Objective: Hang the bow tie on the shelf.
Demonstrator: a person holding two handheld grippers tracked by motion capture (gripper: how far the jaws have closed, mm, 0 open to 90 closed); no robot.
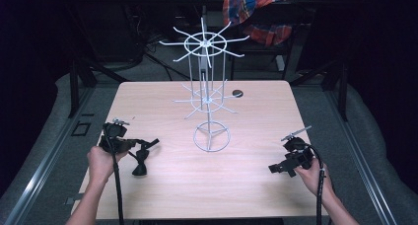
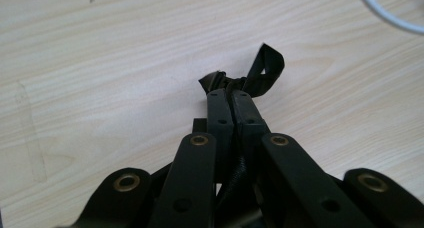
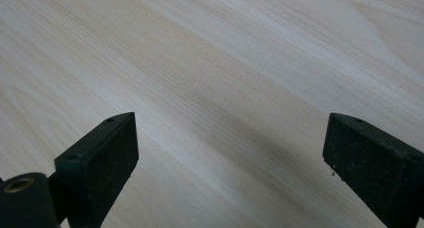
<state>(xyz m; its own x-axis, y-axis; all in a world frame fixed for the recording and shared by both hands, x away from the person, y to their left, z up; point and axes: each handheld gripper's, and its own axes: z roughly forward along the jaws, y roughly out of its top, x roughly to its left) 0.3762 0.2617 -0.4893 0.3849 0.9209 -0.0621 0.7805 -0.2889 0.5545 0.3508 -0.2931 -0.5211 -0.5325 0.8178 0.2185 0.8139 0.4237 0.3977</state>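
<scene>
Jaws pinched on the black bow tie (image 1: 141,158) in our left gripper (image 2: 231,95), wide and empty on our right gripper (image 1: 274,168), we judge the wire rack (image 1: 209,94) lies ahead and right of the tie, nearer our left hand.

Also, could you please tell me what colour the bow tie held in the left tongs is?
Black; the bow tie shows best in the high view.
</scene>
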